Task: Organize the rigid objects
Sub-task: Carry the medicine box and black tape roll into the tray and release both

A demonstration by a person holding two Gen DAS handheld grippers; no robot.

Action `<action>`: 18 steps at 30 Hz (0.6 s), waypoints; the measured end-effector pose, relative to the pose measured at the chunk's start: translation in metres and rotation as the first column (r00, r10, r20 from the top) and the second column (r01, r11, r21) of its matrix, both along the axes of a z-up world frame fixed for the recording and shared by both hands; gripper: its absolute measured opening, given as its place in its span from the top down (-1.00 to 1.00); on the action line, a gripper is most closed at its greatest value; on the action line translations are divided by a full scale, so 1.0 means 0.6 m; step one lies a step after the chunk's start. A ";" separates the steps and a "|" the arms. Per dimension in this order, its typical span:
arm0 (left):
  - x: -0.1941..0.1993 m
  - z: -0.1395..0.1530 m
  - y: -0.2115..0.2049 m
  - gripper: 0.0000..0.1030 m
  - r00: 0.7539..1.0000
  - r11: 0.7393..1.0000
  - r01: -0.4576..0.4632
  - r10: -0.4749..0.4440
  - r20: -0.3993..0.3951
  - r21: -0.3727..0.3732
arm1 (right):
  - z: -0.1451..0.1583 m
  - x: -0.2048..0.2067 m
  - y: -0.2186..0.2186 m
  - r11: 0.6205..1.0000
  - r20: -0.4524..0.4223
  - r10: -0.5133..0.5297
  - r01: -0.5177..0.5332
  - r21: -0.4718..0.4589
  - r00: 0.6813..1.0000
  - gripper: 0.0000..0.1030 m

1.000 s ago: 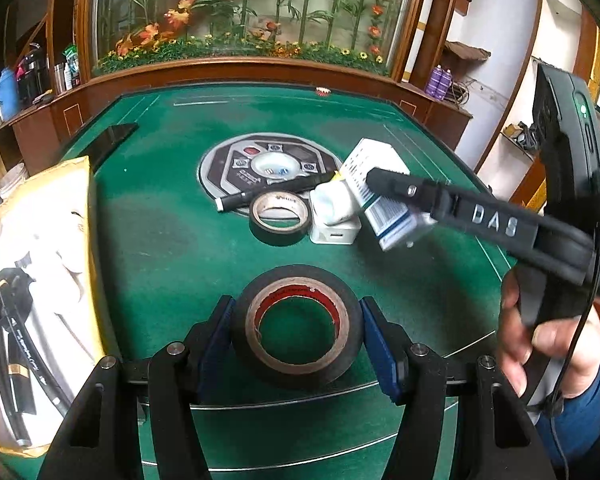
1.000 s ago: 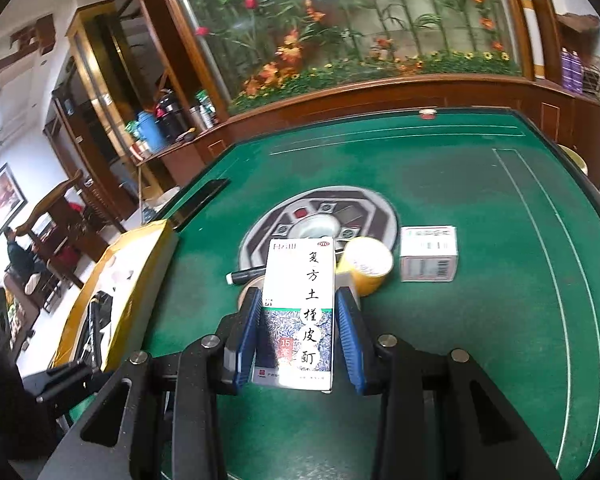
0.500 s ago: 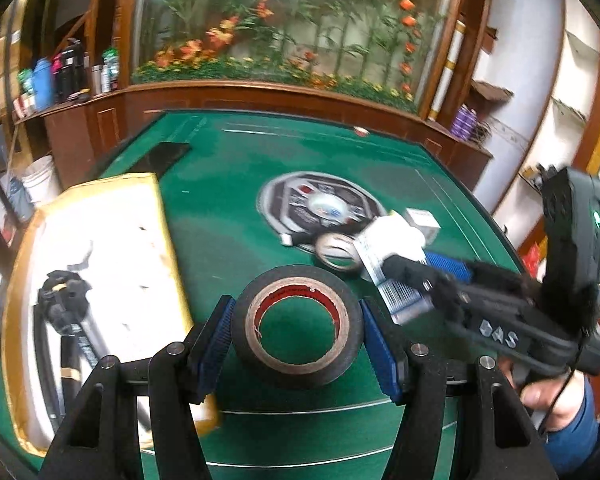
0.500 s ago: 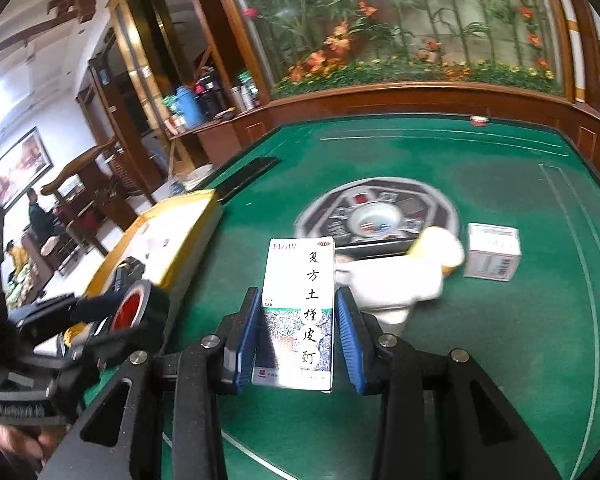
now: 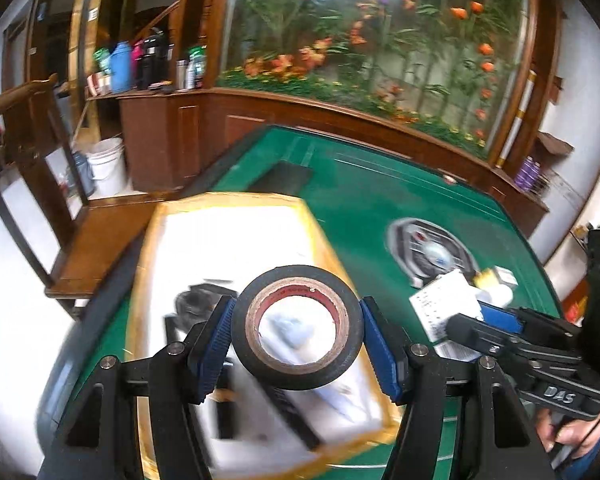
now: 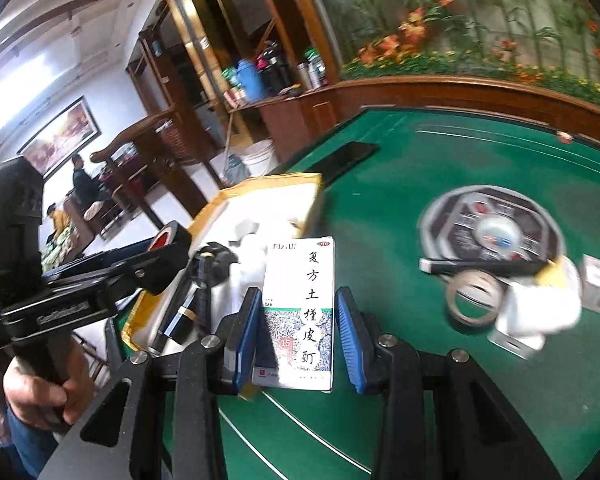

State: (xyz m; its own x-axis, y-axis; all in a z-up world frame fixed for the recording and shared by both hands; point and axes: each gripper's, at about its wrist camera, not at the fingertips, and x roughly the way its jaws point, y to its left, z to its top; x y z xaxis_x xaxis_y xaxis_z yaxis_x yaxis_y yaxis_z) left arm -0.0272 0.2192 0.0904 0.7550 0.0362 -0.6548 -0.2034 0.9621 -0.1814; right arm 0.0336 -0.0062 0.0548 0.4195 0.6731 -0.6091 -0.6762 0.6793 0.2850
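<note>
while left gripper (image 5: 296, 336) clamps tape (image 5: 298, 330), right gripper (image 6: 298, 322) clamps box (image 6: 300, 312).

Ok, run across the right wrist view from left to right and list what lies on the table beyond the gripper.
yellow-rimmed box → medicine carton held in the right gripper → clear tape roll → white adapter → small white box

Both tongs tilted downward, left tongs (image 5: 298, 344) and right tongs (image 6: 298, 322) each clamped.
</note>
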 end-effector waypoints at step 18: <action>0.149 -0.087 0.177 -0.29 0.978 0.995 -0.097 0.099 -0.184 0.016 | -0.025 0.163 0.303 0.983 -0.108 0.006 -0.025 -0.179 0.994 0.29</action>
State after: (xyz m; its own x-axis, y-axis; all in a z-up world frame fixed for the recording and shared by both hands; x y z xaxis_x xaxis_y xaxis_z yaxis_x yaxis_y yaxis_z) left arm 0.0619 0.3253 0.0380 0.6140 0.1090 -0.7818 -0.3262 0.9369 -0.1255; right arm 0.1317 0.1756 0.0396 0.3360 0.5540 -0.7617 -0.6593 0.7159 0.2299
